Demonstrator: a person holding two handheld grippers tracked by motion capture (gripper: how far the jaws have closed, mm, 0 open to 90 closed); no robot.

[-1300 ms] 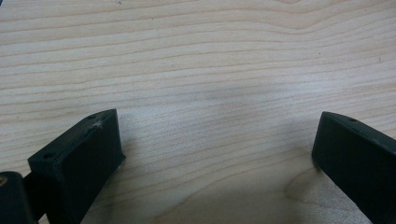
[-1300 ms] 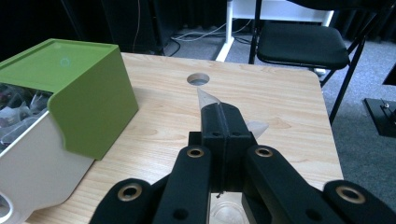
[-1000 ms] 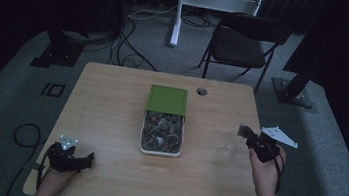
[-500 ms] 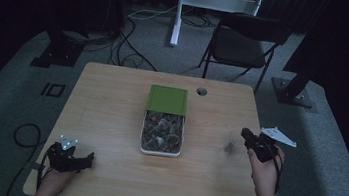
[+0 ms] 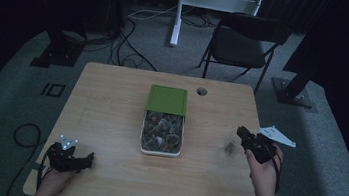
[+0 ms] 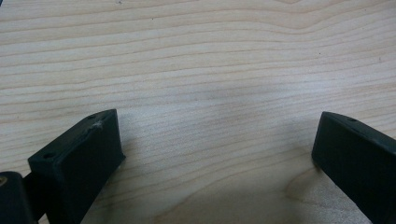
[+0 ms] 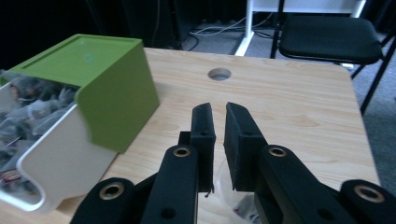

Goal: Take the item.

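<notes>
Right of the white box [image 5: 160, 149], right gripper [image 5: 244, 137] jaws just parting above small packet [image 5: 230, 146], left gripper [image 5: 85, 159] jaws wide, empty.

— Where is the box [image 5: 163, 127]?
— In the middle of the table [image 5: 112, 95], its lid [image 5: 167, 99] on the far part.
— And the small packet [image 5: 230, 146]?
— Right of the box, just beside the right gripper [image 5: 241, 133]. The left gripper [image 5: 85, 157] is at the near left corner.
</notes>
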